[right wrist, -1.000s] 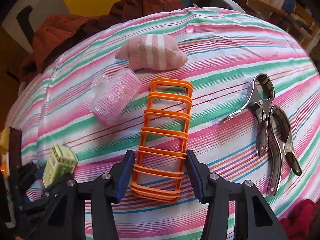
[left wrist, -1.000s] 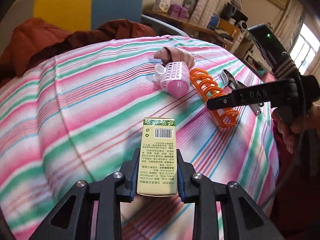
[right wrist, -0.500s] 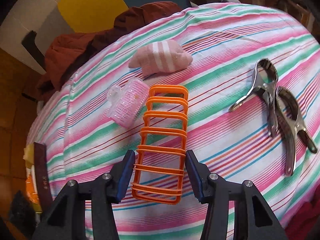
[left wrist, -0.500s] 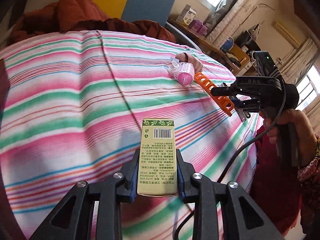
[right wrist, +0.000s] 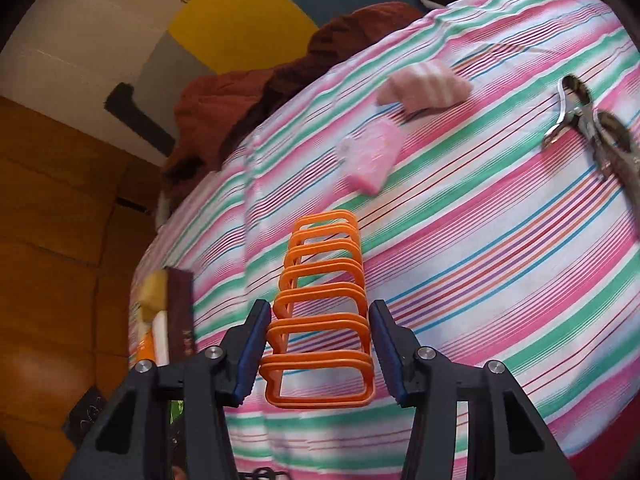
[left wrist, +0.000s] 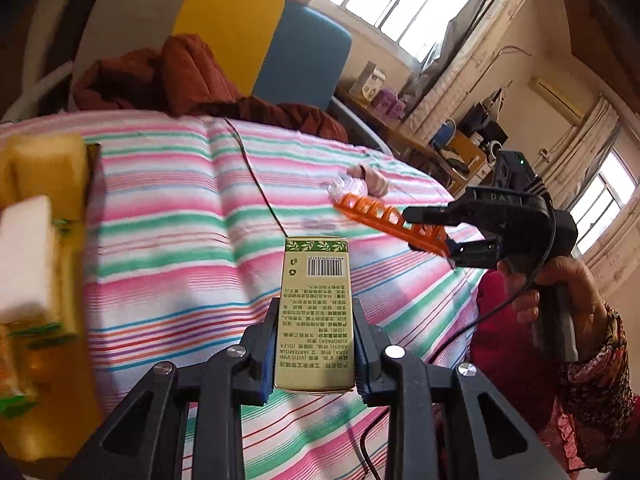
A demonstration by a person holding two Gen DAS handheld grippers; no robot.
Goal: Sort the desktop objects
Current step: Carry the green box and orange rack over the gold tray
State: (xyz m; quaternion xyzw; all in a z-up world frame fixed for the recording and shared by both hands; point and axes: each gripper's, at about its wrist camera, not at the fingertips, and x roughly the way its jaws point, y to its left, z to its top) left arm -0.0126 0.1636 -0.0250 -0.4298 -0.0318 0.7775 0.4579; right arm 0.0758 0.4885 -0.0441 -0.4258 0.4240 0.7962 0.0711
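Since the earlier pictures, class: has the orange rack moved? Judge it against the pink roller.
Yes. The orange rack, held in the right gripper, has lifted off the striped cloth and drawn away from the pink roller, which it lay beside earlier.

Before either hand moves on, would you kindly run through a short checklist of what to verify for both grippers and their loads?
1. Left gripper shut on the green carton: ok, both pads press its sides.
2. Carton straight between the fingers: ok, not skewed.
3. Right gripper holding the orange rack: ok; the left wrist view shows the rack lifted off the striped cloth, clamped at one end.
4. Rack level: not ok, it tilts and overhangs far beyond the fingers.
5. Box at the left edge has room: cannot tell; sponges fill the visible part and it is blurred.
6. Sock, pink roller and metal clamps left on the cloth: ok, untouched.
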